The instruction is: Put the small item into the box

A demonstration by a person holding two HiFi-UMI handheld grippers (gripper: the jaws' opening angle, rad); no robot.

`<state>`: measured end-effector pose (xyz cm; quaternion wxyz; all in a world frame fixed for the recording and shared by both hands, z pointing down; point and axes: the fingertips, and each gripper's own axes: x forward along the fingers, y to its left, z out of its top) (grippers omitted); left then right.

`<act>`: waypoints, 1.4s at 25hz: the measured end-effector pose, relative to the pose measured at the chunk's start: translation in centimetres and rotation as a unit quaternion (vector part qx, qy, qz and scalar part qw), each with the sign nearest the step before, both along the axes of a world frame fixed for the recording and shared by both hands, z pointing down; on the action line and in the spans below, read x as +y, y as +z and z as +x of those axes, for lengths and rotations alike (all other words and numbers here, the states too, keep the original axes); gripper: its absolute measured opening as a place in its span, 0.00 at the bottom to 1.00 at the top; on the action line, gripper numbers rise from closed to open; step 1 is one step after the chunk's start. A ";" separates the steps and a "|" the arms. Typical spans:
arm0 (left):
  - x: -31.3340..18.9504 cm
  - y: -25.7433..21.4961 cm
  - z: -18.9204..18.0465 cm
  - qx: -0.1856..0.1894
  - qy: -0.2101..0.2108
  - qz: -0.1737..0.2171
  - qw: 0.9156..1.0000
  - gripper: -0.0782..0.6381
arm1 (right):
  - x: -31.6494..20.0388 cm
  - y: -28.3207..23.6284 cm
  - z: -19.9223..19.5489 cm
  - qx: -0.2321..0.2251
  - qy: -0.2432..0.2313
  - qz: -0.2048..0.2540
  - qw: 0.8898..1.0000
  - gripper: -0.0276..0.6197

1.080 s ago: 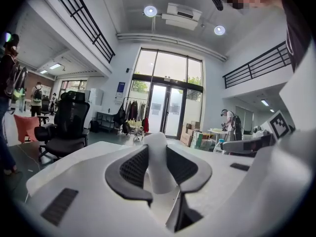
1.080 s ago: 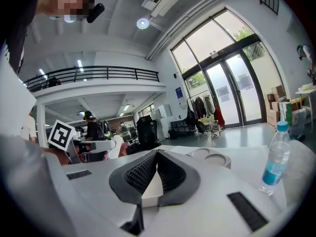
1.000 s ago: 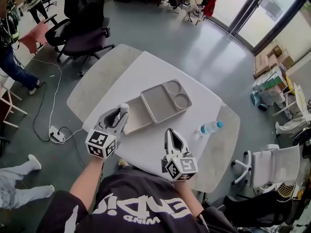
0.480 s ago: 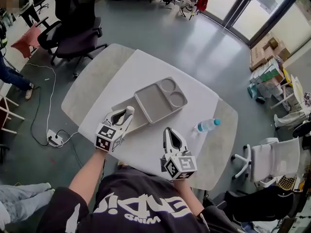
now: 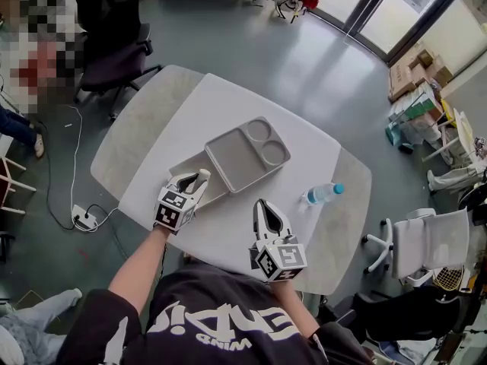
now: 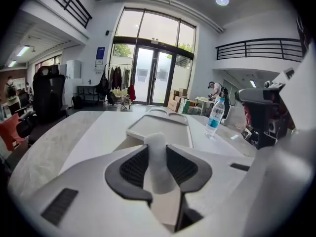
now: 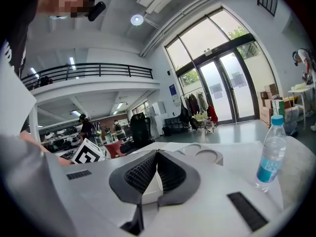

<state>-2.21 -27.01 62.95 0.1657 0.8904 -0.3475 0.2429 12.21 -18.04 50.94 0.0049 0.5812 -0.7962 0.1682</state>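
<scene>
Small item [image 6: 157, 166], a pale, smooth, stubby cylinder, is standing upright between the pads of the left tongs [image 5: 196, 178], which are clamping it from both sides, I'd judge so it can be carried across without slipping. Those tongs are tilting downward just beside the nearer corner of the grey box [image 5: 245, 157]. The right tongs [image 5: 263, 204] are sitting closed and empty over the white counter [image 5: 228, 230], seemingly keeping out of the way. Farther off, the box is showing one large compartment and two round wells, all bare, and a water bottle [image 5: 323, 196] is standing to its right.
</scene>
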 end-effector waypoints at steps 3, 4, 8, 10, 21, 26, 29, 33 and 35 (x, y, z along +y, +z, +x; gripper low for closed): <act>0.0 1.4 0.2 -0.009 0.006 -0.017 1.000 0.27 | -0.1 0.3 -0.2 0.001 -0.001 -0.004 1.000 0.08; -0.1 1.8 0.4 -0.013 0.009 -0.023 1.000 0.27 | -0.1 0.4 -0.2 0.001 -0.001 -0.005 1.000 0.08; -0.1 3.6 0.7 -0.040 0.023 -0.049 0.998 0.27 | -0.4 0.7 -0.2 0.001 -0.001 -0.009 1.000 0.08; -0.3 4.1 0.8 -0.048 0.025 -0.057 0.997 0.27 | -0.7 0.7 -0.3 0.002 -0.001 -0.012 1.000 0.08; -0.6 5.1 1.1 -0.081 0.029 -0.081 0.993 0.28 | -1.3 1.2 -0.1 0.002 0.002 -0.018 1.000 0.08; -0.6 5.4 1.1 -0.092 0.027 -0.084 0.992 0.28 | -1.0 1.3 0.0 0.003 0.004 -0.018 1.000 0.08; -0.8 5.4 1.1 -0.090 0.025 -0.086 0.992 0.28 | -1.1 1.4 0.1 0.003 0.005 -0.019 1.000 0.08; -0.7 5.3 1.2 -0.082 0.022 -0.097 0.992 0.29 | -0.9 1.3 0.2 0.003 0.005 -0.020 1.000 0.08; -0.6 5.2 1.3 -0.080 0.022 -0.100 0.992 0.29 | -0.8 1.4 0.2 0.003 0.004 -0.020 1.000 0.08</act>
